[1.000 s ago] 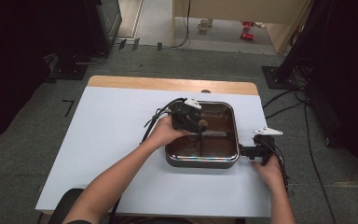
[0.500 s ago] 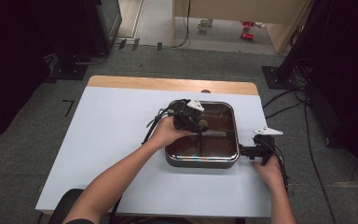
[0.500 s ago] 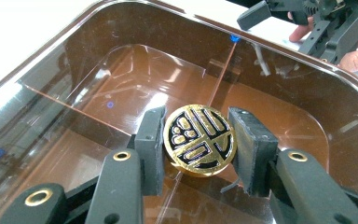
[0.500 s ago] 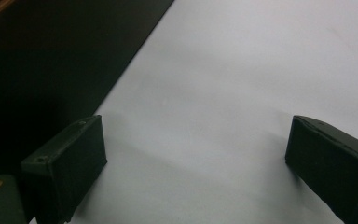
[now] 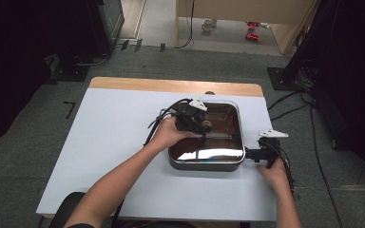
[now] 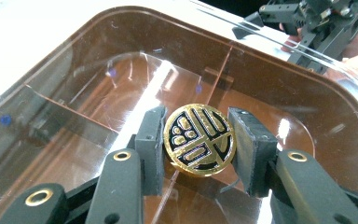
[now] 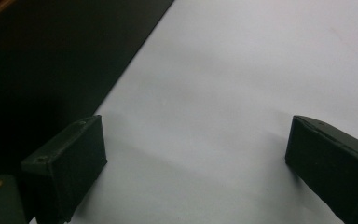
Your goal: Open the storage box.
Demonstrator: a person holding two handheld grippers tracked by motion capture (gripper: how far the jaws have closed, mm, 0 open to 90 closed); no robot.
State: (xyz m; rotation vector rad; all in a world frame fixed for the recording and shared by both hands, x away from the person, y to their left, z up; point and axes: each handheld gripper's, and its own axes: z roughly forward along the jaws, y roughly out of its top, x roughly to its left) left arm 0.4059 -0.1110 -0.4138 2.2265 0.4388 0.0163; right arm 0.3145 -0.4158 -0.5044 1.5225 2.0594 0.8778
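**benchwatcher:** Between the left tongs (image 6: 199, 140), from where I'm standing, there's a round gold-and-black knob (image 6: 199, 140). Both pads are pressed on its sides, so they've just finished closing and they've got it. The knob sits in the middle of a clear brown lid (image 6: 98, 93).

**solderpaste:** And where's the lid?

**benchwatcher:** On top of a square electric pan (image 5: 204, 164), which sits on the white tabletop (image 5: 114, 142), right of centre. The person's left hand (image 5: 168, 135) comes in over the pan's left edge with the tongs angled down onto the knob.

**solderpaste:** What about the other side?

**benchwatcher:** Right tongs (image 7: 191, 158) are wide open with nothing in them, just bare tabletop between the pads. From above they sit just beside the pan's right wall near the front corner, pointing at it. Can't tell if they actually touch it. Right hand (image 5: 275, 173) rests low on the tabletop behind them.
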